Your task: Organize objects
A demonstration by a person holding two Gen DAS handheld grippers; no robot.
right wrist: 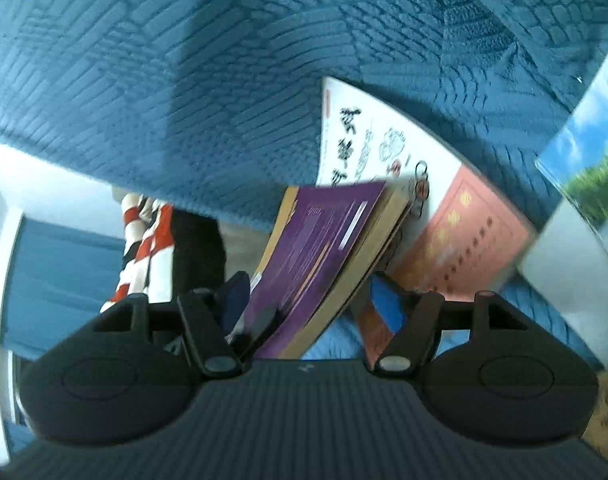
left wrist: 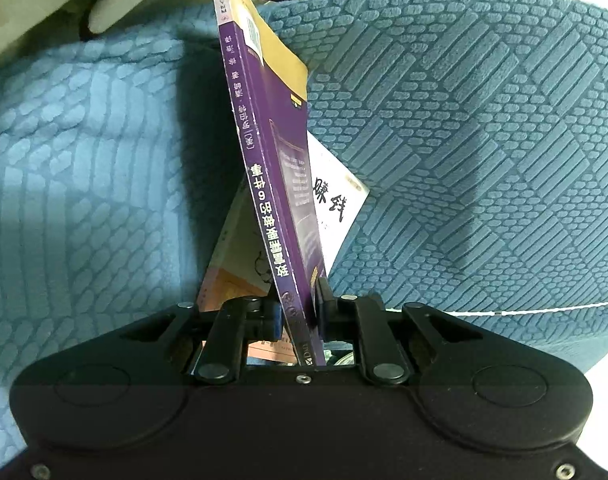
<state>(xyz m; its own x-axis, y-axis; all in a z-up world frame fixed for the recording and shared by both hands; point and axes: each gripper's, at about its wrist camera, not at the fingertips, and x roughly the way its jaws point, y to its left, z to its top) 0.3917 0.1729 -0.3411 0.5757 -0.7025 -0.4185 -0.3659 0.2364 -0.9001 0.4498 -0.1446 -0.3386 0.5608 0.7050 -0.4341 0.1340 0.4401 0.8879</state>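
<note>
My left tool (left wrist: 299,312) pinches the purple book (left wrist: 271,168) upright; my right tool (right wrist: 316,300) is spread around it.

A purple-and-mustard book (left wrist: 263,152) stands on a white-and-salmon book (right wrist: 444,200), over a blue brick-textured bedspread (left wrist: 464,120).

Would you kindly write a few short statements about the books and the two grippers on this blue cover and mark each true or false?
1. The left gripper is clamped on the purple book. True.
2. The purple book lies flat on the blue cover. False: it stands on edge, tilted.
3. The right gripper is shut tight on the purple book. False: its jaws stand apart around it.
4. A white and pink book lies beside the purple one. True.
</note>
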